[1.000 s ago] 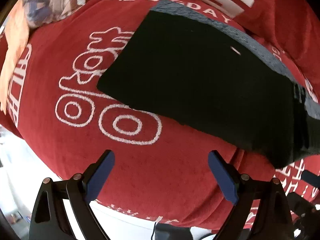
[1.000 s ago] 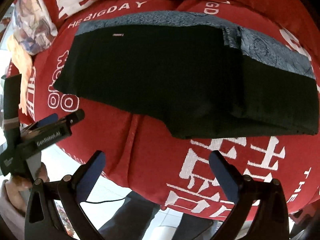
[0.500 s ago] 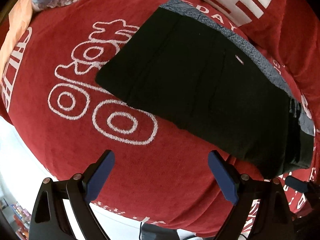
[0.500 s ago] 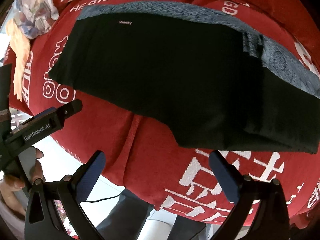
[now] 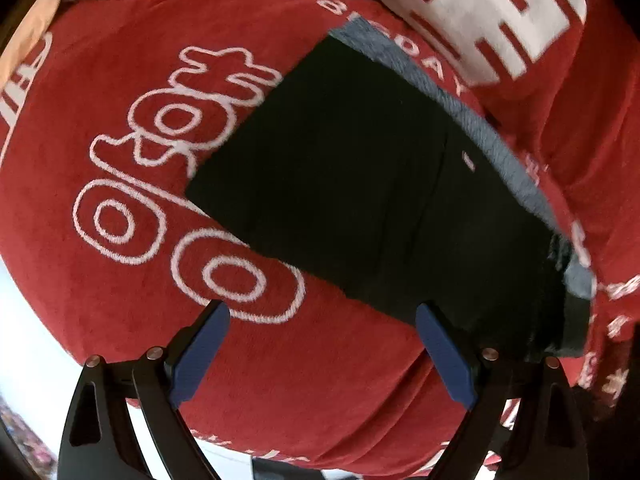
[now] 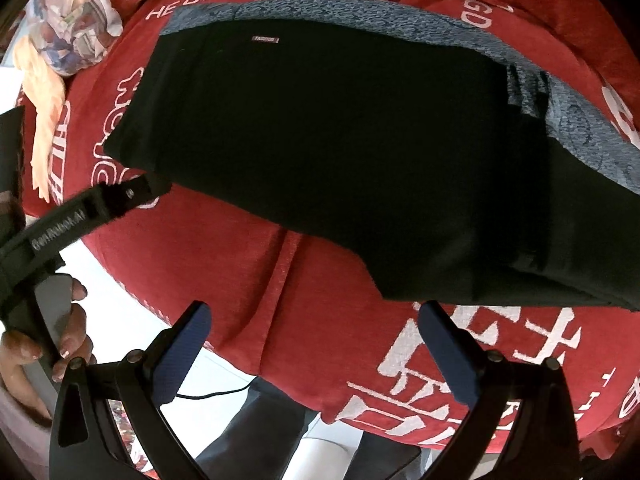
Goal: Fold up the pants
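The black pants (image 5: 384, 200) lie flat and folded on a red blanket, with grey inner fabric (image 5: 492, 136) showing along the far edge. In the right wrist view the pants (image 6: 340, 152) fill the middle, with a small label near the top edge. My left gripper (image 5: 324, 348) is open and empty, its right finger at the pants' near edge. It also shows in the right wrist view (image 6: 120, 196) at the pants' left corner. My right gripper (image 6: 316, 348) is open and empty, just short of the pants' near edge.
The red blanket (image 5: 120, 300) with white lettering covers a bed and drops off at the near edge to a white floor (image 6: 132, 312). A patterned cloth (image 6: 68, 36) lies at the far left. A black cable (image 6: 216, 392) runs on the floor.
Both grippers have moved closer to the pants' near edge. The left gripper's tip now reaches the pants' left corner. Both stay open.
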`<state>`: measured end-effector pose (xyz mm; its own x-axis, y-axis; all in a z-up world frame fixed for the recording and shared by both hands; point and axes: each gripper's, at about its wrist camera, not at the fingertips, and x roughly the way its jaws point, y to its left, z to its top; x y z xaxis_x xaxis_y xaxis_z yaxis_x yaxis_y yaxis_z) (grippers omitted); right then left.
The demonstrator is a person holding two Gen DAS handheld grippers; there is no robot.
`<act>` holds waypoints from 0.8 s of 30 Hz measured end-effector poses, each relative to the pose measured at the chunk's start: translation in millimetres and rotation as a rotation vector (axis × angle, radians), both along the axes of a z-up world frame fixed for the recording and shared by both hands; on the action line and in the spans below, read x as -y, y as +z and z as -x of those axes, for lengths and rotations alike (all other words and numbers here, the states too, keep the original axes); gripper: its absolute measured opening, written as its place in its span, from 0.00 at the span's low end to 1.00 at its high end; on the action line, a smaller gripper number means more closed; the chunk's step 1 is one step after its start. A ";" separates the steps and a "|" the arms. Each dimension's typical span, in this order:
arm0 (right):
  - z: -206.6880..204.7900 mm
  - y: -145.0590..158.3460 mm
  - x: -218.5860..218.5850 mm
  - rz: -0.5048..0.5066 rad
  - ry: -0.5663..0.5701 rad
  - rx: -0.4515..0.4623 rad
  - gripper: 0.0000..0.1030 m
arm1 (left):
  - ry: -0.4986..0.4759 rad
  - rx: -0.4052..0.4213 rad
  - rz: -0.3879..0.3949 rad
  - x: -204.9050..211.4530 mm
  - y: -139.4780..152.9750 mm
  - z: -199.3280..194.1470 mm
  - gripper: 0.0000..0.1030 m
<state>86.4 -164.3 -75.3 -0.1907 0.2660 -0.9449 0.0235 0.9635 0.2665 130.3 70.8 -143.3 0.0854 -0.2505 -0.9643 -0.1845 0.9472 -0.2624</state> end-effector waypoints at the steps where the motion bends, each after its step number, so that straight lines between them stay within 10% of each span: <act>1: 0.0 0.4 0.2 -0.004 -0.002 0.001 1.00 | 0.010 0.007 0.011 -4.9 1.2 -1.0 0.92; 24: 10.7 -10.0 -2.1 -0.045 0.000 0.011 1.00 | 0.248 0.146 0.590 -34.5 -37.5 -8.5 0.96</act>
